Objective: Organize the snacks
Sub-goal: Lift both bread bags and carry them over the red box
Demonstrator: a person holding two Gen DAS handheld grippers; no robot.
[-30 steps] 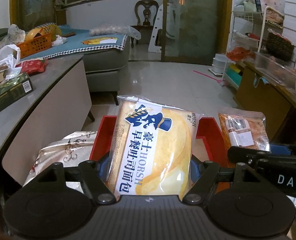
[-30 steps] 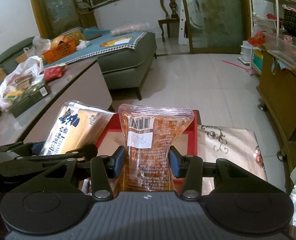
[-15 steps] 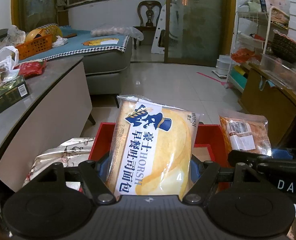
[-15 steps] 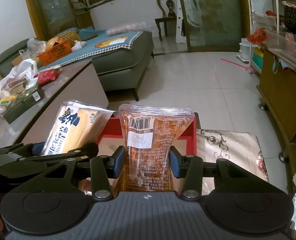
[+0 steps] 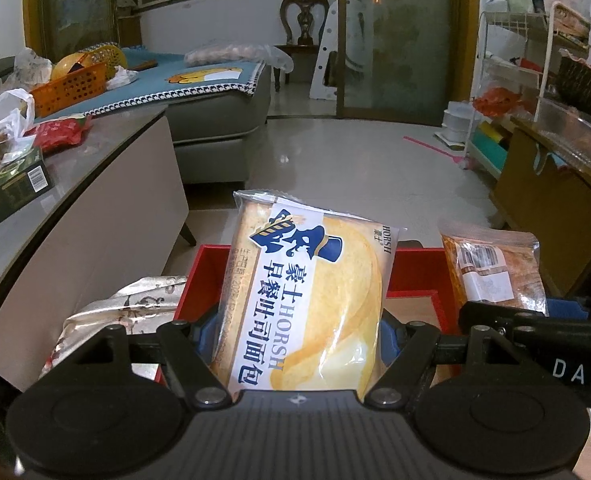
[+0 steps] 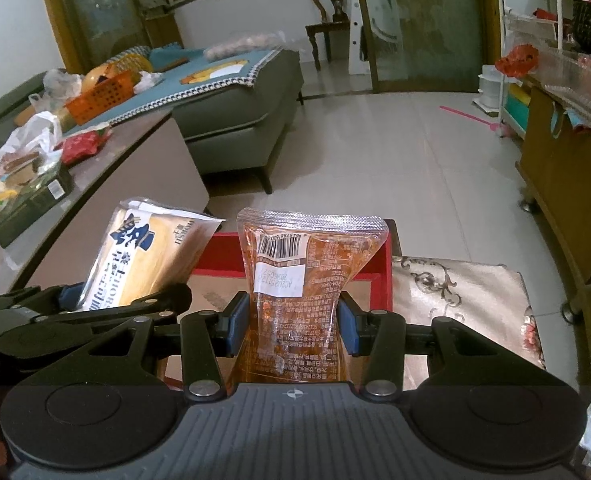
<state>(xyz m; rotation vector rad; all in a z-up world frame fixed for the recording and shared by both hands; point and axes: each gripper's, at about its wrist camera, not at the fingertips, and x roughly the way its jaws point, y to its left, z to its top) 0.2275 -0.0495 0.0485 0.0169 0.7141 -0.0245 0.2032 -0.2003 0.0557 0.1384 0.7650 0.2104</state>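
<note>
Two snack packs are held above a red box (image 5: pixel 411 276), one in each gripper; the left gripper (image 5: pixel 299 330) clamps the yellow HORSH bread pack (image 5: pixel 307 300), which stands upright between its blue pads, leaning toward one o'clock; the right gripper (image 6: pixel 293 322) pinches an orange pouch (image 6: pixel 301 280) at its waist, barcode label facing the camera; the bread pack sits at nine o'clock from the pouch; the box rests on a patterned cloth (image 6: pixel 455 296).
</note>
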